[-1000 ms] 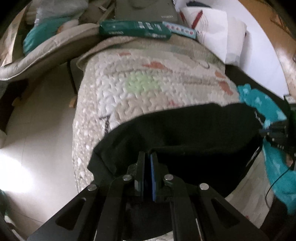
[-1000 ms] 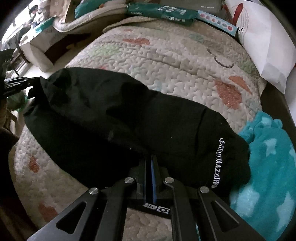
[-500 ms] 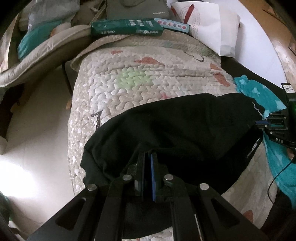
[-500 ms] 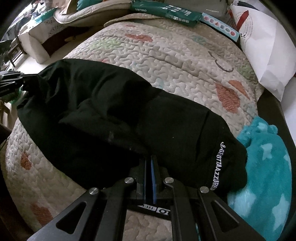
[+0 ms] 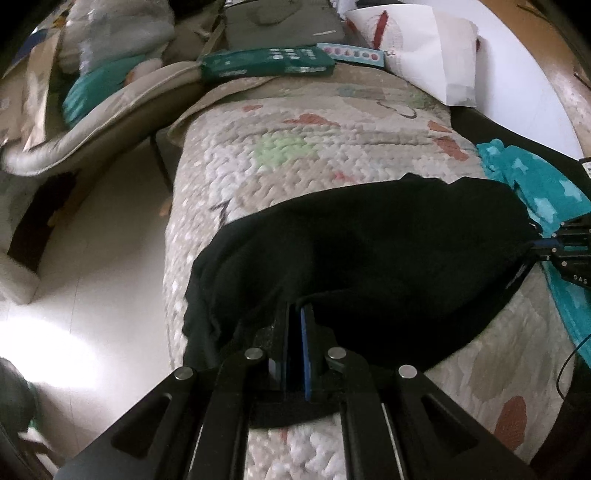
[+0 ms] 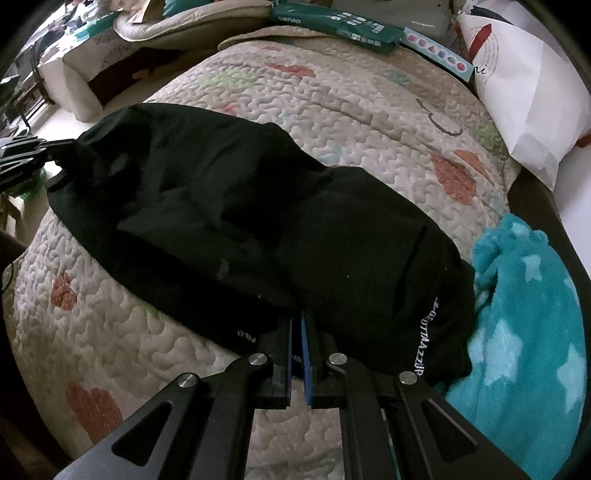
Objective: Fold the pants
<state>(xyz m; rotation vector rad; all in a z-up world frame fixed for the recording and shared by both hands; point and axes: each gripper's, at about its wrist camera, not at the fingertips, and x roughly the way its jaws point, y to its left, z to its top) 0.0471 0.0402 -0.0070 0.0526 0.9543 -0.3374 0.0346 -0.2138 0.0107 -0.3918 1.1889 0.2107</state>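
Observation:
The black pants [image 5: 369, 251] lie folded across a quilted bed cover [image 5: 295, 147], stretched between my two grippers. My left gripper [image 5: 300, 314] is shut on the near edge of the pants at their left end. My right gripper [image 6: 300, 317] is shut on the pants' near edge [image 6: 258, 206] at the end with white lettering [image 6: 424, 339]. The right gripper also shows at the right edge of the left wrist view [image 5: 565, 247], and the left gripper at the left edge of the right wrist view [image 6: 22, 155].
A teal star-print blanket [image 6: 524, 314] lies right of the pants. A white pillow [image 6: 524, 103], a green packet [image 6: 332, 18] and a small box [image 6: 436, 59] sit at the bed's far end. The floor [image 5: 92, 258] drops off left of the bed.
Both grippers stayed shut on the pants and moved slightly with them; the fabric has settled flatter on the quilt, with more folded layers showing near the lettered end.

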